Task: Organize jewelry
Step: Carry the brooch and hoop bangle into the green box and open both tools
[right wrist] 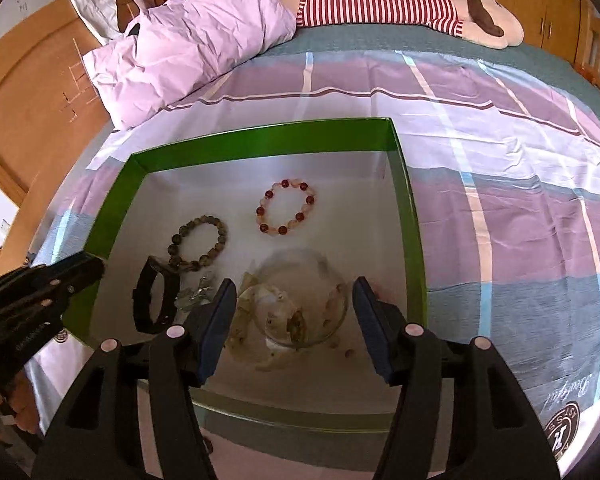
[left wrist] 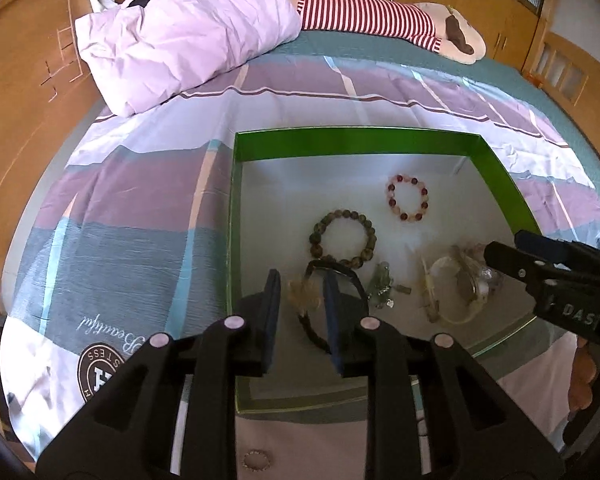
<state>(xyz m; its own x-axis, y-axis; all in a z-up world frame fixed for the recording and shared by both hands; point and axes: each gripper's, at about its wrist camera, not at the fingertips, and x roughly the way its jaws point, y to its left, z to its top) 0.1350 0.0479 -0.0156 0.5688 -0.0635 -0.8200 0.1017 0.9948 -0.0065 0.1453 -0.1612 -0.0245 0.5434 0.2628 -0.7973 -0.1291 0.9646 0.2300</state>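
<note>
We are looking down at a bed (left wrist: pixel 112 216) covered with a purple, grey and white patterned sheet. A shallow green-walled box (left wrist: pixel 352 144) with a pale floor sits near the bed's near edge, and the jewelry lies inside it.

Toward the box's far wall lies a red and pink bead bracelet (right wrist: pixel 286 207). Just nearer is a brown wooden bead bracelet (right wrist: pixel 198 245). A black band (right wrist: pixel 153 300), like a watch strap, lies by the box's near left corner, with a small silvery charm piece (right wrist: pixel 196 296) beside it. A clear, glassy round dish or bangle (right wrist: pixel 300 300) rests on a heap of pale beaded pieces near the box's near right corner; we cannot tell exactly what it is.

The left hand-held gripper (left wrist: pixel 302 312) hovers over the black band, its jaws narrowly parted and empty. The right hand-held gripper (right wrist: pixel 294 312) hovers over the clear piece, jaws wide apart, holding nothing.

We judge the bead bracelets light, floppy on their cord, and best pinched across one side of the loop. The clear piece looks hard, slippery and possibly fragile; we would grip it gently by its rim.
</note>
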